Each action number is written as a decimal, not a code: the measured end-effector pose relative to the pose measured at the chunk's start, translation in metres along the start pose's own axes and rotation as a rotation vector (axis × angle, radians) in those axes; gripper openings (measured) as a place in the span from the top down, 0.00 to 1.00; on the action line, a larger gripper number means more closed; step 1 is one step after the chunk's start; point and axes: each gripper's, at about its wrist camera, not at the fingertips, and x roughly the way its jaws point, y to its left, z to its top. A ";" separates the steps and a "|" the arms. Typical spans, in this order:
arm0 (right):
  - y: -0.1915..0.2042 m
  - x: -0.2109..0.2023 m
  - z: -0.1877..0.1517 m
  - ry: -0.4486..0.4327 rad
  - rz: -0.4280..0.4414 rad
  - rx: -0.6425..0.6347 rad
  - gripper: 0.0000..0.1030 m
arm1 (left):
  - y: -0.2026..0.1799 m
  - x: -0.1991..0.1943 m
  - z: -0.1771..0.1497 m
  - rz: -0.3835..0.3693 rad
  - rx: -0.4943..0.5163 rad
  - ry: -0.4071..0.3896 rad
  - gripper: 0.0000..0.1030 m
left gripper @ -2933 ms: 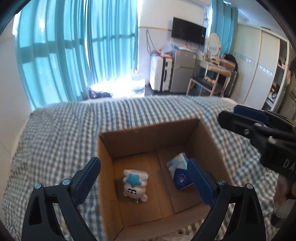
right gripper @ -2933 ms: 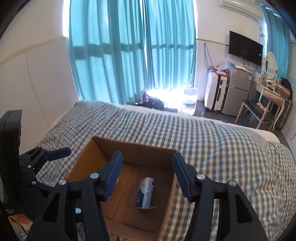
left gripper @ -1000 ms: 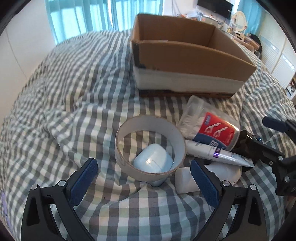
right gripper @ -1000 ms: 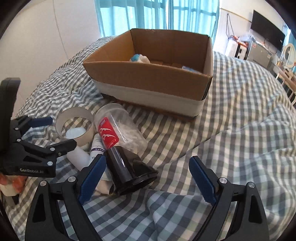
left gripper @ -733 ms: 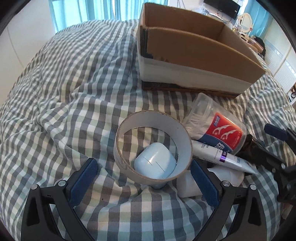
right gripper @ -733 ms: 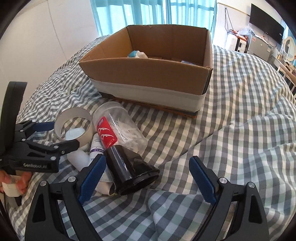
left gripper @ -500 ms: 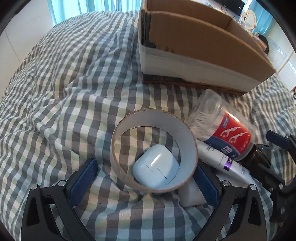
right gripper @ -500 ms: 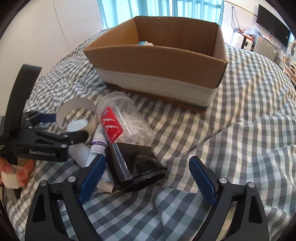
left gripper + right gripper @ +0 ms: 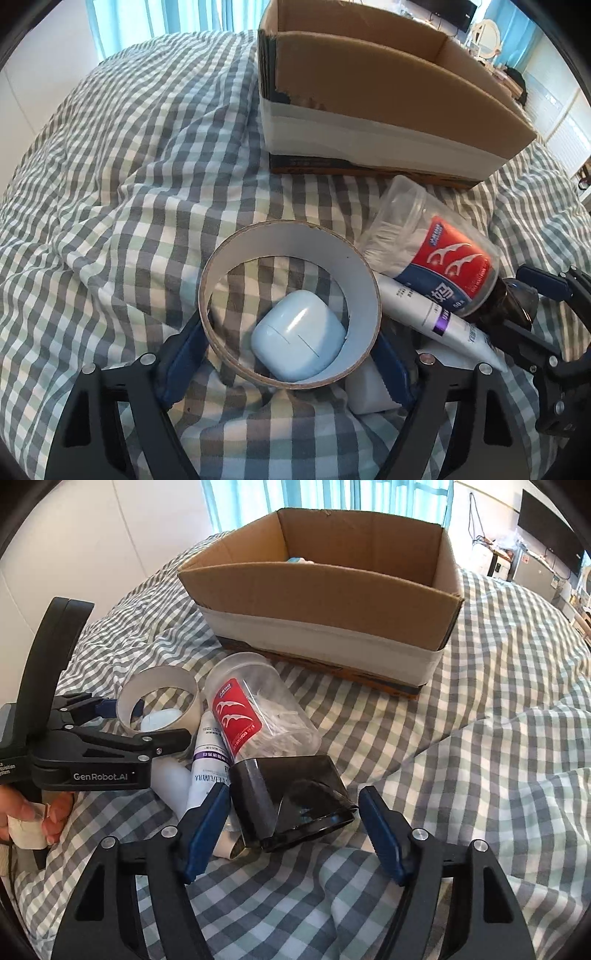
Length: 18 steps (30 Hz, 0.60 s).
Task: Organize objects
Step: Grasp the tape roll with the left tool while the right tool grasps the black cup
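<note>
While a grey-and-white checked bedspread carries everything, the open brown cardboard box with a white band round its base sits toward the far edge. Just before it lies a clear plastic jar on its side, red-labelled, black lid nearest; the right gripper, jaws just closing, straddles that lid without visibly pressing it. Beside the jar lies a white tube, touching it. Left of that, a white cardboard ring encircles a pale blue rounded case; the left gripper, also just narrowing, brackets the ring, contact unclear.
</note>
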 end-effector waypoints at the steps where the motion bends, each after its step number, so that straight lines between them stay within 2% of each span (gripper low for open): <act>1: 0.000 -0.002 0.000 -0.004 -0.002 0.004 0.31 | 0.001 -0.003 -0.001 -0.001 -0.004 -0.008 0.18; 5: -0.002 -0.010 -0.001 -0.028 -0.021 0.014 0.32 | 0.011 -0.019 -0.010 -0.001 -0.019 -0.045 0.18; 13: -0.009 -0.033 -0.010 -0.081 -0.060 0.025 0.37 | 0.000 -0.041 -0.015 0.022 -0.017 -0.104 0.18; 14: -0.006 -0.034 -0.008 -0.088 -0.065 0.021 0.42 | -0.001 -0.043 -0.015 0.027 -0.017 -0.113 0.18; 15: -0.004 -0.035 -0.006 -0.092 -0.062 0.013 0.69 | -0.002 -0.046 -0.014 0.030 -0.016 -0.121 0.18; 16: -0.002 -0.034 -0.004 -0.090 -0.062 0.000 0.83 | 0.000 -0.045 -0.013 0.030 -0.017 -0.126 0.18; 18: 0.001 -0.035 -0.002 -0.080 -0.076 -0.019 0.85 | -0.003 -0.050 -0.015 0.020 -0.021 -0.132 0.18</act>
